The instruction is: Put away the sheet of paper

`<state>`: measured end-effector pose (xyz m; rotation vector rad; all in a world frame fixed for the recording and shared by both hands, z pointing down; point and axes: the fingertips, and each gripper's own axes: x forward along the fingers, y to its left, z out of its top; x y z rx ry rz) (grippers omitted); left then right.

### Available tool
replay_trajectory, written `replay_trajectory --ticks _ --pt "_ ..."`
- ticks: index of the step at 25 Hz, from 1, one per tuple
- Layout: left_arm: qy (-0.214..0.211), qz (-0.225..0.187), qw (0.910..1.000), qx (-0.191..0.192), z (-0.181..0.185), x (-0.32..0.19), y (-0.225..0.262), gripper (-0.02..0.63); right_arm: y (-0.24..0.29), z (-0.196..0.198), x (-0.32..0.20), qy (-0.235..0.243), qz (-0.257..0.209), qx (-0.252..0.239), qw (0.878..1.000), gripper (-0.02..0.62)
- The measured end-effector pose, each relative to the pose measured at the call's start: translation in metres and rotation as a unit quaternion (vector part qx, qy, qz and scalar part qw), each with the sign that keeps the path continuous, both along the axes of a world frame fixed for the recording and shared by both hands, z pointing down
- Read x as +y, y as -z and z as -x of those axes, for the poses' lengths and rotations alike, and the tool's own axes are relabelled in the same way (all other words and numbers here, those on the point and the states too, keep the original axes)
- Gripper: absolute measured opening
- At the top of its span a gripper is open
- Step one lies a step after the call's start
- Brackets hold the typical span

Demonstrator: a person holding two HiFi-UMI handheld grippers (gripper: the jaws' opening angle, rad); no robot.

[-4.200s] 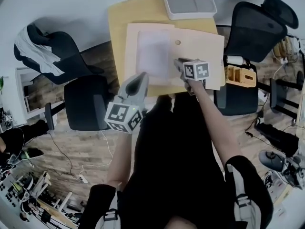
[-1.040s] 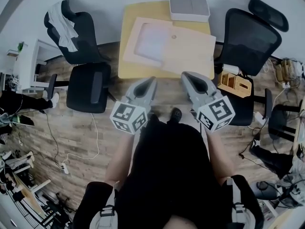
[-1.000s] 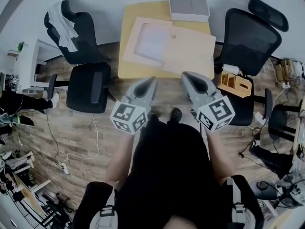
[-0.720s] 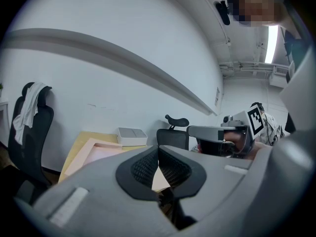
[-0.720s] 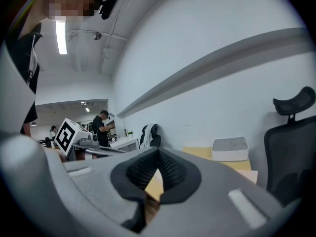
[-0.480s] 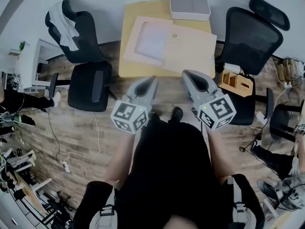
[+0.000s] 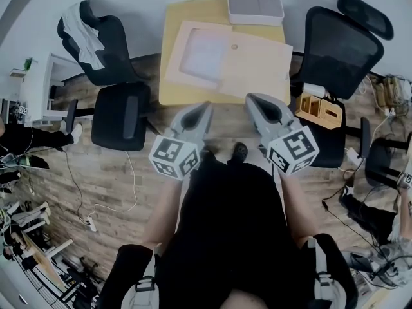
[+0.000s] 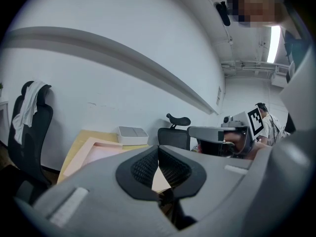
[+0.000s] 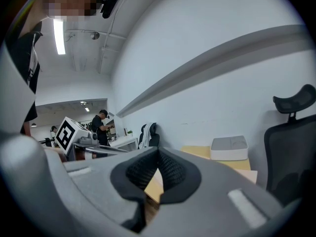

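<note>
A pale sheet of paper [image 7: 205, 53] lies inside an open beige folder [image 7: 257, 66] on the yellow table [image 7: 168, 82]. A grey box [image 7: 255, 5] stands at the table's far edge. Both grippers are held side by side in front of my body, short of the table's near edge. The left gripper [image 7: 203, 107] is shut with nothing in it, and so is the right gripper [image 7: 253, 99]. In the left gripper view the jaws [image 8: 158, 149] meet in front of the folder [image 8: 98, 149]. The right gripper view has its shut jaws [image 9: 158, 152] before the grey box [image 9: 229, 147].
Black office chairs stand left of the table [image 7: 119, 114], one with a white garment [image 7: 87, 34], and another at the right [image 7: 341, 40]. A wooden organiser [image 7: 318, 111] sits on a seat at the right. Cables trail over the wooden floor.
About four seconds ago the right gripper reached over the folder on the table; since then it has drawn back beside the left one. Over the last second hardly anything has moved.
</note>
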<state>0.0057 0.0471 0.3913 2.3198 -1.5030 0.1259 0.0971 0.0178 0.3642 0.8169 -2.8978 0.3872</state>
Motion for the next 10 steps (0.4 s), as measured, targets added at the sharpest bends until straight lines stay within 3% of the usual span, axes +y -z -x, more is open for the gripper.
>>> replay_trajectory --ticks 10 --pt "0.001 0.002 1.0 0.002 0.007 -0.026 -0.001 0.011 -0.002 0.007 -0.023 0.001 -0.01 0.017 1.0 0.002"
